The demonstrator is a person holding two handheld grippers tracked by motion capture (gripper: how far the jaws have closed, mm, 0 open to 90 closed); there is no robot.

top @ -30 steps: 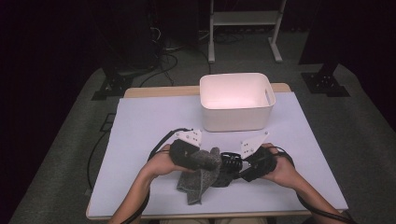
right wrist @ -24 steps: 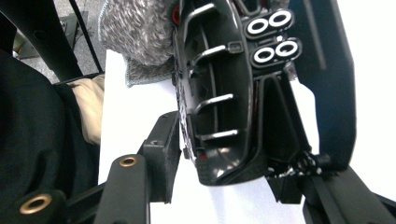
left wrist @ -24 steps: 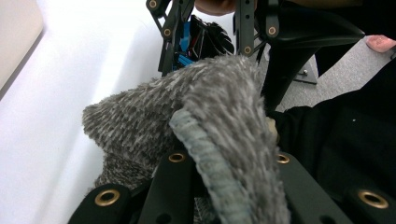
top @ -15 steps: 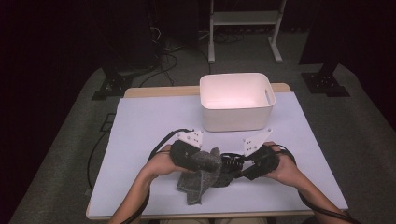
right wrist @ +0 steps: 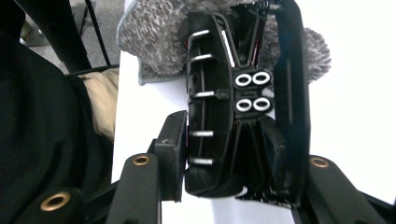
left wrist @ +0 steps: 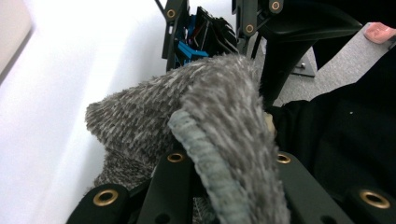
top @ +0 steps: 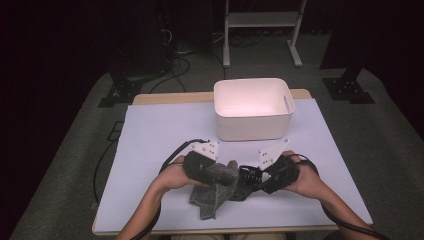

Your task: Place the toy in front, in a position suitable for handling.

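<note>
A grey fuzzy cloth hangs from my left gripper, which is shut on it; its hemmed edge drapes over the jaws in the left gripper view. My right gripper is shut on a black plastic part with metal pins and white rings. Its jaws have closed a little within the last second, with the part between them. Both grippers meet above the table's front middle, and the cloth touches the far end of the part.
A white empty bin stands behind the hands at the middle of the table. Cables trail from both grippers. The front edge lies close under the forearms. A white stand is on the floor beyond.
The right gripper with the black part has shifted only slightly against the cloth. The left hand and the cloth stay where they were.
</note>
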